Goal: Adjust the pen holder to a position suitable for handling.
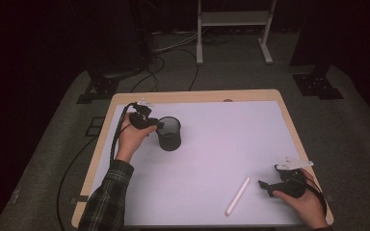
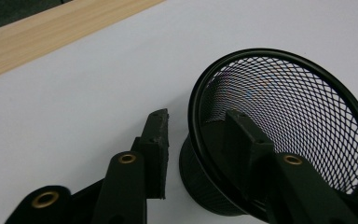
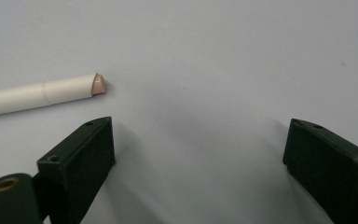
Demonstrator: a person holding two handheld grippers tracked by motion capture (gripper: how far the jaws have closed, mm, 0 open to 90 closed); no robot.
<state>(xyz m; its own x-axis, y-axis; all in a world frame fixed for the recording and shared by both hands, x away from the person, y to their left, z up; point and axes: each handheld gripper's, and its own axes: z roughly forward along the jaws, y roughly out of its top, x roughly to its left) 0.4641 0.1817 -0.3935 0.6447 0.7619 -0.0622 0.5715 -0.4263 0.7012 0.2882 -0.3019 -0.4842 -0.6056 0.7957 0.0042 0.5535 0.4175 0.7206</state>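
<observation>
High view: the table (image 1: 125,98) carries a black mesh cup (image 1: 169,134) at its left, straddled at the rim by the left gripper (image 2: 200,135), one jaw inside, one outside, not yet pinching. A firm squeeze seems next, while the white pen (image 1: 237,196) lies just beside the right gripper (image 3: 198,144), jaws wide apart.

A black wire-mesh cup (image 1: 169,134) stands upright on the pale sheet covering the bench (image 1: 221,144), toward its left far part. It is round, open at the top, with a solid rim and a see-through mesh wall that narrows slightly toward the base. A white pen (image 1: 237,196) lies flat well apart from it, near the right front edge, at a slant, its pinkish tip (image 3: 98,85) bare.
</observation>
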